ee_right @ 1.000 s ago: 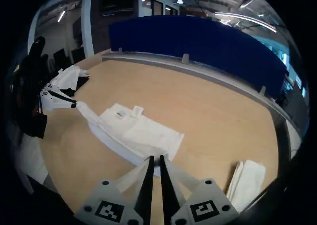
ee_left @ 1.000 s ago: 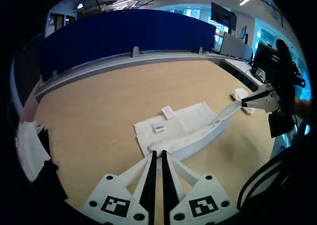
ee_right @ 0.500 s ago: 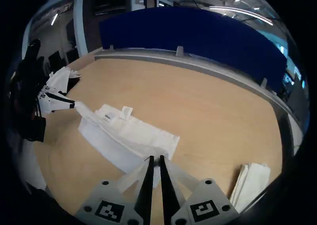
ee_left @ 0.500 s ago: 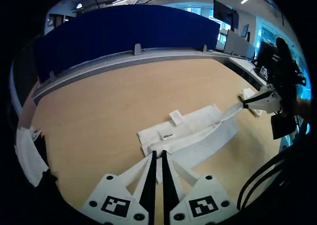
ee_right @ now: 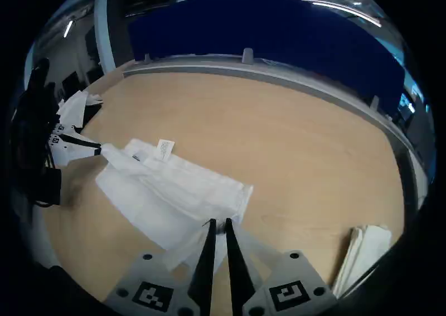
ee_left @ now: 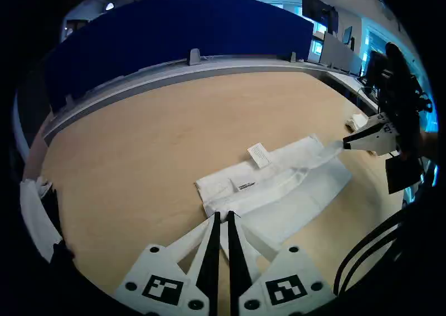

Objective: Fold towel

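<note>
White cloth towel (ee_left: 290, 204) lies on the light wooden table (ee_left: 139, 149), partly doubled over, with one long edge raised off the surface.

In the left gripper view, the towel stretches from the centre toward 3 o'clock, and a small white label (ee_left: 259, 154) stands up from it near the middle. The left gripper (ee_left: 222, 218) is at 6 o'clock; its jaws are clenched on a near corner of the towel, and white cloth shows between the two fingers. The right gripper (ee_left: 347, 144) is at 3 o'clock and pinches the far corner, so the raised edge hangs between the two in a loose curve. A dark blue partition (ee_left: 178, 32) closes the table at 12 o'clock.

In the right gripper view, the towel runs from 6 o'clock toward 9 o'clock. The right gripper is at 6 o'clock, jaws clamped on its corner. The left gripper is at 9 o'clock and holds the opposite corner. A stack of folded white cloths (ee_right: 362, 249) lies at 4 o'clock, well apart from the towel.

I judge the towel to be light, soft and limp. It sags and wrinkles easily, so the corners seem the best place to hold it, with the edge kept taut.
</note>
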`<move>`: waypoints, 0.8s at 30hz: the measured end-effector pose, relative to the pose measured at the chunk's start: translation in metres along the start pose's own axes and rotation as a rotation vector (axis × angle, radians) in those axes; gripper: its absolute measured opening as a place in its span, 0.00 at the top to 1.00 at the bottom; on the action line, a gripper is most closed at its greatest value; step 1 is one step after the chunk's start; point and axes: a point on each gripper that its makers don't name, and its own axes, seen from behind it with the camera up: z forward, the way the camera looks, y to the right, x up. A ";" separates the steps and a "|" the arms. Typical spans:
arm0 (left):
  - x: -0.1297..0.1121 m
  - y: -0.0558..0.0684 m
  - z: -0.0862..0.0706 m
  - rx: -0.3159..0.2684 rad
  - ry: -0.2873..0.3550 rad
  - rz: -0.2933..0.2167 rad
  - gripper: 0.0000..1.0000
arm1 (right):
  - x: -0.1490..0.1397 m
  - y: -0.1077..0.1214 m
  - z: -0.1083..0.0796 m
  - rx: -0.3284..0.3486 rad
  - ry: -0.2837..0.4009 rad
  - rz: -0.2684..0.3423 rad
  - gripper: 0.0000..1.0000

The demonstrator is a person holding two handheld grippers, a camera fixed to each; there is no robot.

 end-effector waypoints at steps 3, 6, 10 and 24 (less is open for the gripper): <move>-0.002 -0.003 0.007 0.015 -0.002 0.007 0.90 | 0.000 0.000 0.006 -0.004 0.005 0.013 0.76; -0.004 -0.008 0.012 0.034 -0.006 0.013 0.87 | -0.001 0.002 0.011 -0.017 0.007 0.020 0.68; -0.006 -0.014 0.017 0.054 -0.009 0.015 0.83 | -0.002 0.004 0.017 -0.035 0.005 0.015 0.64; 0.000 -0.026 0.012 0.073 0.008 -0.010 0.28 | 0.011 0.020 0.023 -0.096 0.034 0.011 0.17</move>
